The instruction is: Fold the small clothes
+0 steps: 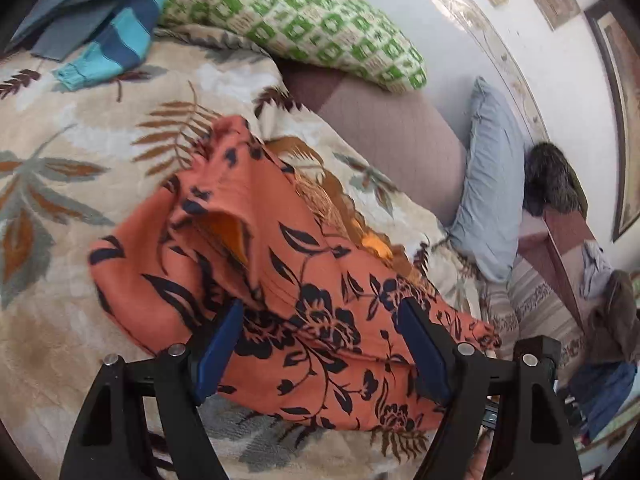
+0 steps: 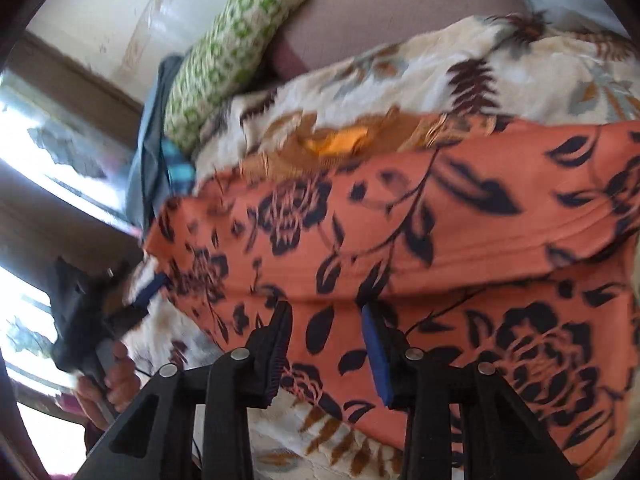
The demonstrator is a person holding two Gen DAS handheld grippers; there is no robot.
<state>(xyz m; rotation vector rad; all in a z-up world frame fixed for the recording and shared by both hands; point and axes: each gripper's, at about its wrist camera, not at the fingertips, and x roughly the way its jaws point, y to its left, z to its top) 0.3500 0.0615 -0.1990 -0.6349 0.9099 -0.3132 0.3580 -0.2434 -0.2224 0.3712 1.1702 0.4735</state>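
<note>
An orange garment with a black flower print (image 1: pixel 280 280) lies bunched on a cream leaf-patterned blanket (image 1: pixel 80 160). My left gripper (image 1: pixel 320 320) is open, its blue-padded fingers (image 1: pixel 224 348) standing wide apart over the garment's near edge. In the right wrist view the same garment (image 2: pixel 400 232) fills the middle. My right gripper (image 2: pixel 326 312) is open over its near edge, the cloth lying between and under the fingers. The left gripper (image 2: pixel 152 284) shows at the garment's left end, held by a hand.
A green-and-white checked pillow (image 1: pixel 296 20) and blue striped clothes (image 1: pixel 116 36) lie at the back. A grey-blue pillow (image 1: pixel 492 180) leans by the white wall on a mauve mattress (image 1: pixel 392 136). A window (image 2: pixel 48 160) is at the left.
</note>
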